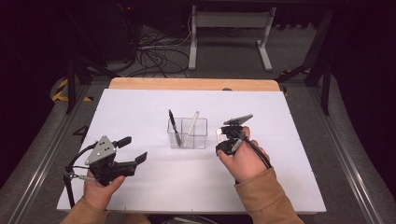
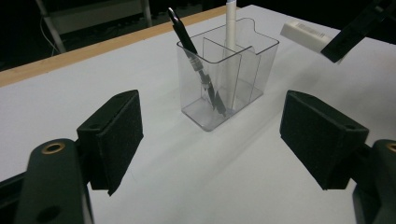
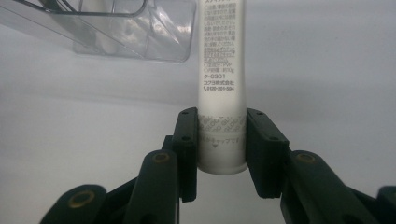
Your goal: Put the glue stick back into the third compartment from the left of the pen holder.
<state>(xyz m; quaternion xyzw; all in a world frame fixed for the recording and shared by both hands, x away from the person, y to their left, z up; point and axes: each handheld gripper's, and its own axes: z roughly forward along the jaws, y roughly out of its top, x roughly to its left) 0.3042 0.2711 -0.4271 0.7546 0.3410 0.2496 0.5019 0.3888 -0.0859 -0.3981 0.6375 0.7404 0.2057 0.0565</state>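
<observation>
Between the jaws of the right hand-held gripper (image 3: 222, 154), a white cylindrical glue stick (image 3: 220, 84) sat clamped just beside the clear plastic divided pen holder (image 1: 187, 133), while the left hand-held gripper (image 2: 212, 135) gaped wide over the white tabletop (image 1: 187, 182).

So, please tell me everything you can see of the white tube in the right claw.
The tube is a slim white cylinder, plastic by its look, with small dark print down its side and a grey band near its end. The right claw is shut on that end, one pad on each side. It points toward the clear holder and is held above the white table.
</observation>
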